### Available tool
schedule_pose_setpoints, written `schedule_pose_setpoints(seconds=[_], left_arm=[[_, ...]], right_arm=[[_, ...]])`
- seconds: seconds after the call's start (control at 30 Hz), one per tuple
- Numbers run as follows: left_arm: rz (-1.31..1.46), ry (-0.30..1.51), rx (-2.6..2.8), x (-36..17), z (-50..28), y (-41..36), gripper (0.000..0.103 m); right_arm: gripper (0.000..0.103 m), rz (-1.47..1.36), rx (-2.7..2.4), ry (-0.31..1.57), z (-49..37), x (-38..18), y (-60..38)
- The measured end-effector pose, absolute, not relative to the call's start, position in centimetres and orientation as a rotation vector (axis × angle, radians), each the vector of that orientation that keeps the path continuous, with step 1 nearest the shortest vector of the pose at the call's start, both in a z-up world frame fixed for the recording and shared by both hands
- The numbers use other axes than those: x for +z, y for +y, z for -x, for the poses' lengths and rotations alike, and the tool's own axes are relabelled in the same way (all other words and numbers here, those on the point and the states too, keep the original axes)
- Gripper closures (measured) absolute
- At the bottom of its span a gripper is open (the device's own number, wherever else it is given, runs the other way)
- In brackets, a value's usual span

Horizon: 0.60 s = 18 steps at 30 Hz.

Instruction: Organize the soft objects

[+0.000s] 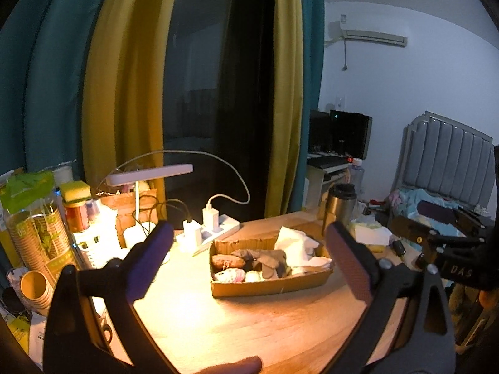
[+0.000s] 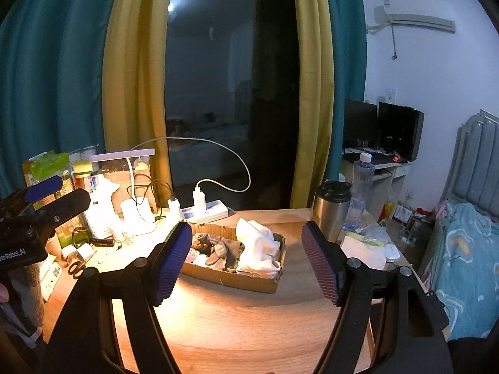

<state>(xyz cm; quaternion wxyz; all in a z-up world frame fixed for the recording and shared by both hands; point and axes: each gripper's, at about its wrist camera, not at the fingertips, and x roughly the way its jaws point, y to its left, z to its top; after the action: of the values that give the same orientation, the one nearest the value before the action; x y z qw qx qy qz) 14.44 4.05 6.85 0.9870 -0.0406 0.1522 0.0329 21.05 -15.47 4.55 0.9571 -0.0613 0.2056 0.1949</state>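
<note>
Both tongs, left (image 1: 251, 257) and right (image 2: 246, 257), agape and empty above worktop (image 2: 237, 321), soft objects gathered in cardboard box (image 2: 243, 280).

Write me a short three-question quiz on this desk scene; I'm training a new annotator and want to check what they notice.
1. True or false: the left gripper is clamped on a sock.
2. Which lies at the right-hand end of the cardboard box?
A. white cloth
B. scissors
C. a paper cup
3. Fill in: the steel tumbler stands on the wooden table just in front of a clear plastic ____.

Key
1. False. Its jaws stand wide apart with nothing between them; so do those of the right gripper.
2. A. The white cloth is piled there, beside the grey-brown socks.
3. Bottle: the water bottle.
</note>
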Motion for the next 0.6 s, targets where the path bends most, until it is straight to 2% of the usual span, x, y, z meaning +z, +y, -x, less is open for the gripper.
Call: schedule_pose_setpoints(seconds=[0.6], left_arm=[[0.077, 0.321, 0.068, 6.5, -15.7, 3.9, 0.004]], right_arm=[[0.027, 0.120, 0.393, 0.432, -22.2, 4.1, -15.4]])
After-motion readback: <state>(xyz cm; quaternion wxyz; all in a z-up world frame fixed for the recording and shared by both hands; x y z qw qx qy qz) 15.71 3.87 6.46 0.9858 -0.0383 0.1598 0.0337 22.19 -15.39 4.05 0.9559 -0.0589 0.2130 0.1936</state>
